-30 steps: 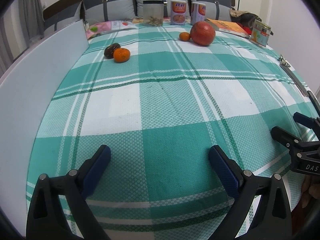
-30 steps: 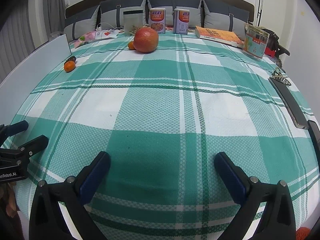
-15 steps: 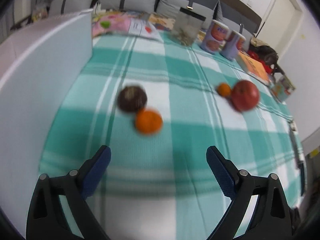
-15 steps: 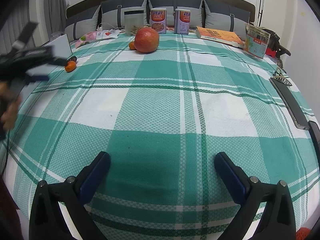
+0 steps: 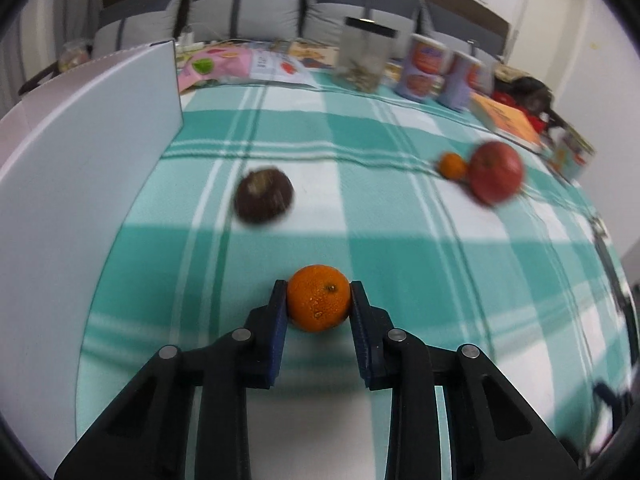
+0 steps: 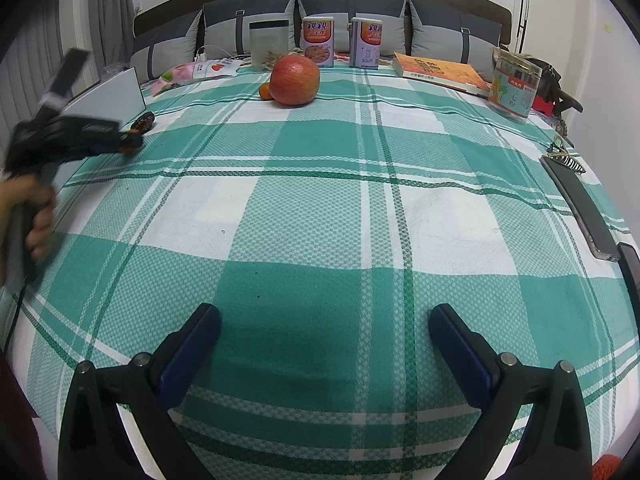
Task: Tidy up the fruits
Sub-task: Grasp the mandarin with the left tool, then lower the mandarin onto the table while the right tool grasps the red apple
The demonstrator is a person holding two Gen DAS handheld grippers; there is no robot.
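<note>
While the left gripper [image 5: 319, 304] pinches the orange [image 5: 318, 298] between its blue pads, the fruit sits just above the checked bedspread [image 5: 400, 240]; the coming move likely turns on the red fruit [image 5: 496, 172] and small orange [image 5: 452, 165] lying together at two o'clock, well apart; the dark fruit [image 5: 264, 196] sits at eleven o'clock, off that path; the white board [image 5: 80, 184] flanks nine o'clock; the right gripper [image 6: 324, 344] hangs spread and empty, farther off.
</note>
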